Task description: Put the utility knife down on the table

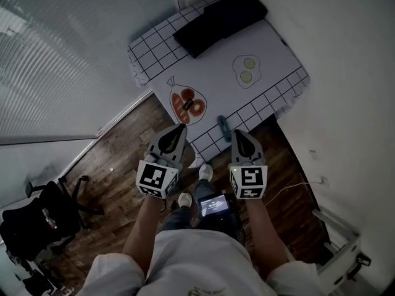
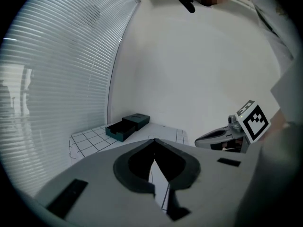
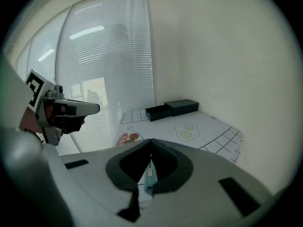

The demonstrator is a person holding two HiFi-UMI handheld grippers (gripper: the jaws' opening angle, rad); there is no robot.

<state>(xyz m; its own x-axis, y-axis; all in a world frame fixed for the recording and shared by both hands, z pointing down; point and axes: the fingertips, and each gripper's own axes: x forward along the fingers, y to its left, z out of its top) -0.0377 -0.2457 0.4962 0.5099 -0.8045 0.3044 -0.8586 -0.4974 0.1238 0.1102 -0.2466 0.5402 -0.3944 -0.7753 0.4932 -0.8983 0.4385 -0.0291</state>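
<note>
The utility knife [image 1: 223,128], a slim teal thing, lies on the white table cover [image 1: 216,73] near its front edge. In the right gripper view the utility knife [image 3: 150,176] shows through the slit behind the closed tips, down on the table and apart from the pads. My right gripper [image 1: 237,133] [image 3: 151,141] hangs just right of it and above it, shut with nothing held. My left gripper [image 1: 181,128] [image 2: 154,141] hovers at the table's front edge, its jaws meeting at the tips, empty. Each gripper shows in the other's view: the right gripper [image 2: 222,137], the left gripper [image 3: 71,109].
A dark open box [image 1: 219,20] [image 2: 127,126] [image 3: 171,109] sits at the table's far end. Printed on the cover are two eggs [image 1: 247,71] and an orange drawing [image 1: 188,103]. Blinds cover the window at the left, a white wall runs at the right. An office chair [image 1: 43,221] stands on the wooden floor.
</note>
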